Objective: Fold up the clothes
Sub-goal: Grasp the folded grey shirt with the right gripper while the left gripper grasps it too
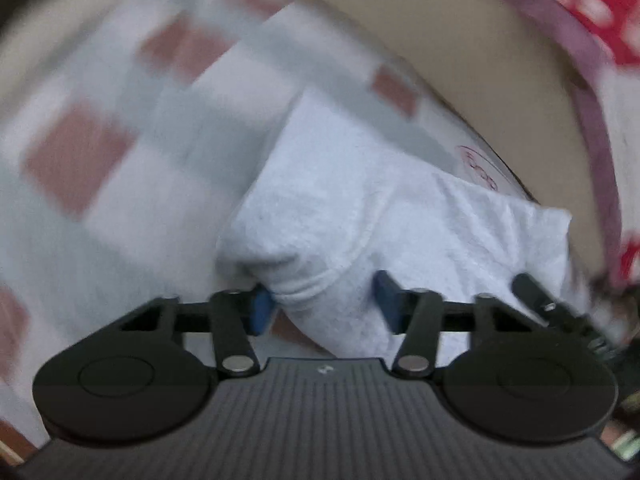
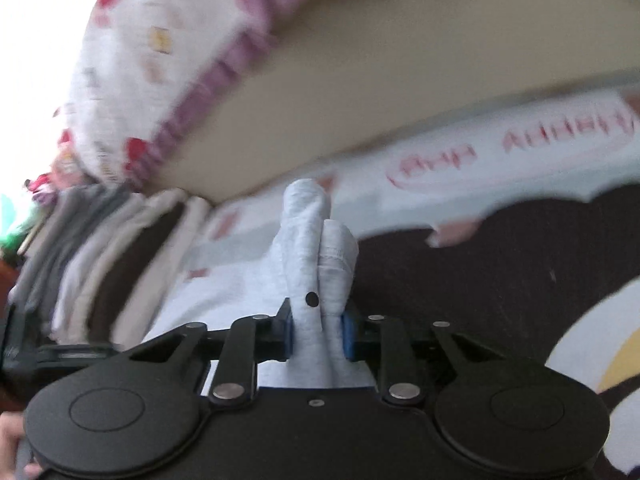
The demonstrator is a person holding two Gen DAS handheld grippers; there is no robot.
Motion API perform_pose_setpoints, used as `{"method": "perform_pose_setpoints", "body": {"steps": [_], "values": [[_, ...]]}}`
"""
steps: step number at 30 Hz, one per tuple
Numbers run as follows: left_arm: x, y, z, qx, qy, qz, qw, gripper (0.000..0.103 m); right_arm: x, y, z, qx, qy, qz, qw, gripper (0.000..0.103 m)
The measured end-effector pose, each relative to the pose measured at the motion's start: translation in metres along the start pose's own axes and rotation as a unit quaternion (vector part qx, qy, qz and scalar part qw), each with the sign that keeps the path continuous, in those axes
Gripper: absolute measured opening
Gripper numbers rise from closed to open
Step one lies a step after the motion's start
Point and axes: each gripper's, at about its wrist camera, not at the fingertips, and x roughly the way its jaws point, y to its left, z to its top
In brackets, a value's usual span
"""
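A white garment (image 1: 360,208) lies folded on the checked bedsheet (image 1: 120,128). My left gripper (image 1: 324,304) has a thick rolled edge of it between the blue pads (image 1: 262,312), which press on the cloth from both sides. In the right wrist view the same pale garment (image 2: 316,248) stands bunched up out of my right gripper (image 2: 316,334), whose pads (image 2: 348,336) are shut tight on it. A black finger of the other gripper (image 1: 536,292) shows at the garment's right end. Both views are blurred.
A stack of folded grey, white and brown clothes (image 2: 100,264) sits at the left. A white pillow with red spots and a purple frill (image 2: 160,60) leans on the beige headboard (image 2: 400,60). A dark brown patterned blanket (image 2: 500,280) covers the right.
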Motion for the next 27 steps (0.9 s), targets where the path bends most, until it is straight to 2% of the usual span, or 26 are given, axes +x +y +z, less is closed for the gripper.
{"method": "perform_pose_setpoints", "body": {"steps": [2,3,6,7,8,9,12,13,16,19,21,22,23,24,25,27], "values": [[-0.004,-0.017,0.000,0.047,-0.026,-0.004,0.9985,0.044,-0.020,0.020,-0.002,-0.020,0.001,-0.017,1.000,0.022],[-0.001,-0.019,0.001,0.048,-0.020,-0.011,0.9986,0.044,-0.027,0.022,-0.004,-0.022,0.000,-0.036,0.999,0.022],[0.011,-0.005,0.001,0.009,0.026,-0.027,0.9993,0.047,-0.038,0.015,-0.013,-0.011,0.005,-0.094,0.996,0.025],[0.019,0.000,0.002,-0.001,0.040,-0.021,0.9990,0.052,-0.034,0.005,-0.016,-0.001,0.012,-0.097,0.995,0.026],[0.023,0.004,0.003,-0.007,0.043,-0.019,0.9989,0.059,-0.029,-0.006,-0.019,0.011,0.025,-0.100,0.995,0.033],[0.023,0.007,0.002,-0.014,0.043,-0.023,0.9987,0.061,-0.023,-0.019,-0.021,0.026,0.045,-0.106,0.993,0.035],[0.025,0.015,0.001,-0.040,0.048,-0.036,0.9974,0.064,-0.026,-0.047,-0.023,0.080,0.041,-0.071,0.993,0.043],[0.027,0.019,0.000,-0.051,0.052,-0.039,0.9965,0.066,-0.027,-0.052,-0.022,0.090,0.044,-0.063,0.993,0.051],[0.035,0.026,0.003,-0.086,0.053,-0.090,0.9908,0.064,-0.023,-0.060,-0.020,0.087,0.058,-0.058,0.993,0.056],[0.042,0.024,0.011,-0.075,0.051,-0.096,0.9912,0.065,-0.016,-0.063,-0.018,0.073,0.056,-0.041,0.995,0.057],[0.047,0.025,0.011,-0.080,0.043,-0.105,0.9903,0.065,-0.005,-0.068,-0.015,0.079,0.051,-0.034,0.995,0.062],[0.047,0.021,0.010,-0.066,0.035,-0.103,0.9919,0.060,0.000,-0.072,-0.015,0.089,0.044,-0.023,0.995,0.062],[0.047,0.017,0.010,-0.046,0.027,-0.099,0.9936,0.048,0.003,-0.076,-0.016,0.102,0.033,-0.008,0.994,0.062],[0.042,0.010,0.008,-0.018,0.011,-0.097,0.9951,0.048,0.006,-0.078,-0.018,0.127,0.031,0.010,0.991,0.038],[0.035,0.003,0.007,0.014,-0.007,-0.095,0.9954,0.047,0.008,-0.078,-0.020,0.159,0.033,0.029,0.986,0.026],[0.028,-0.010,0.007,0.060,-0.046,-0.084,0.9936,0.046,0.012,-0.077,-0.023,0.223,0.038,0.067,0.972,0.025]]}}
